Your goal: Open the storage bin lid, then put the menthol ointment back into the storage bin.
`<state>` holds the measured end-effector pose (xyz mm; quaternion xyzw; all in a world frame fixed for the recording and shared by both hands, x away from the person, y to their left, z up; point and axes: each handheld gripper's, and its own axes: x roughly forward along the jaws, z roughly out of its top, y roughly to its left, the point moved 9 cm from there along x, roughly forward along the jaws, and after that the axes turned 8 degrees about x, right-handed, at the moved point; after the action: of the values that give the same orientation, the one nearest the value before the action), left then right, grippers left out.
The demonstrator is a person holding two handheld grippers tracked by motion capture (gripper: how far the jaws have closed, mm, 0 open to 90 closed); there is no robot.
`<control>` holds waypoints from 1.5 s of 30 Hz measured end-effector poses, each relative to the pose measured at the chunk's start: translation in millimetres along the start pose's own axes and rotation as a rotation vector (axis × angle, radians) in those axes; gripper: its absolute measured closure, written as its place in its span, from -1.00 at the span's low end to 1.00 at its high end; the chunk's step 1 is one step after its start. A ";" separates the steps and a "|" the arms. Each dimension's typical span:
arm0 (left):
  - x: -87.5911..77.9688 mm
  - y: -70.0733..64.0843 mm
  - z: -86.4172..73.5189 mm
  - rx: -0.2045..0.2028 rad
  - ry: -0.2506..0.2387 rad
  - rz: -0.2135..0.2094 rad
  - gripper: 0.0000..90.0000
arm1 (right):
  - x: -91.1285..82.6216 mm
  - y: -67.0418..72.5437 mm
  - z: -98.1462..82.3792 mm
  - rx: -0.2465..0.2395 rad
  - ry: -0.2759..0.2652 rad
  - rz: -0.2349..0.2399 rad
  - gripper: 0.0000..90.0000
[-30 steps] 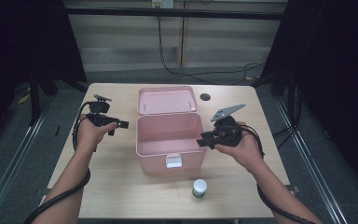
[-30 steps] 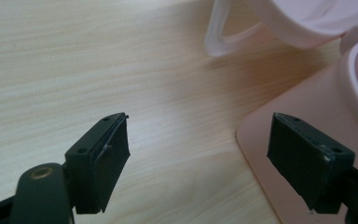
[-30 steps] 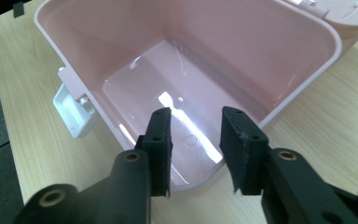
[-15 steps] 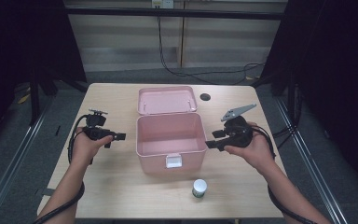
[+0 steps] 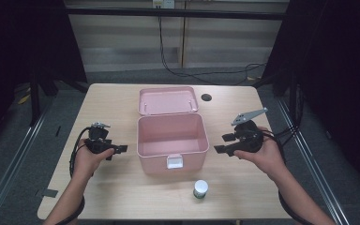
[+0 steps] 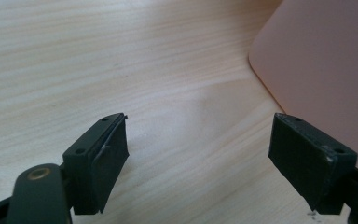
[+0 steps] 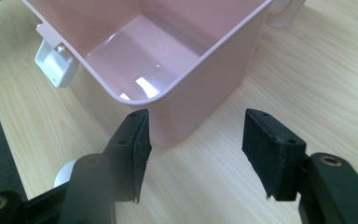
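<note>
Currently between steps: pink box (image 5: 172,143) sits open mid-table, lid (image 5: 168,100) flipped back flat on the far side, interior bare in the right gripper view. White latch (image 5: 175,161) hangs on the near wall.

Left gripper (image 5: 119,149) just left of the box, low over the table (image 5: 112,101), pointing right at the box's left wall. Jaws wide, nothing between them; in the left gripper view just wood grain and a rounded pink corner at far right.

Right gripper (image 5: 223,143) just right of the box, not touching. Jaws have just been opening, now moderately wide, nothing gripped; in the right gripper view the box's near-right corner sits beyond the pads (image 7: 139,154), clear of them.

Small white bottle with green band (image 5: 200,189) stands upright on the near side of the table, near-right of the latch, apart from the box. Dark round hole (image 5: 206,97) in the tabletop, far right of the lid.

Read: box opened and released, load step probably next. Likely call: swing right gripper near and left to the bottle, square jaws on its sides, close, lift, drop into box. Bottle narrow and tall-ish, so tipping risk on a skewed approach. Left gripper well placed to brace the box wall if needed.
</note>
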<state>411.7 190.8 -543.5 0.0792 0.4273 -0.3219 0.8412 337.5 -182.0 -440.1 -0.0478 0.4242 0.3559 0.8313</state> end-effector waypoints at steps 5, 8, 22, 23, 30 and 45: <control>4.7 -2.4 -6.5 0.019 -0.001 0.005 -0.58 | -1.4 -1.6 -4.9 0.000 0.007 0.005 -0.11; 7.1 -4.0 -8.8 0.035 -0.011 0.011 -0.58 | -0.6 -2.1 -9.0 -0.004 0.016 0.009 -0.12; 14.7 -9.4 -20.5 0.124 -0.046 0.043 -0.63 | 1.3 -1.2 -23.5 -0.005 0.053 0.015 -0.16; 14.7 -9.4 -20.5 0.124 -0.046 0.043 -0.64 | 1.3 -1.2 -23.5 -0.005 0.053 0.015 -0.16; 15.8 -9.5 -23.9 0.182 -0.088 0.071 -0.66 | 3.4 2.1 -29.0 -0.033 0.077 0.016 -0.19; 17.7 -11.1 -26.9 0.235 -0.122 0.092 -0.72 | 10.0 11.7 -40.9 -0.068 0.127 0.023 -0.23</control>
<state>394.5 184.7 -572.3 0.1770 0.3307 -0.3349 0.8644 306.6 -183.4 -470.9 -0.0935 0.4642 0.3761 0.7964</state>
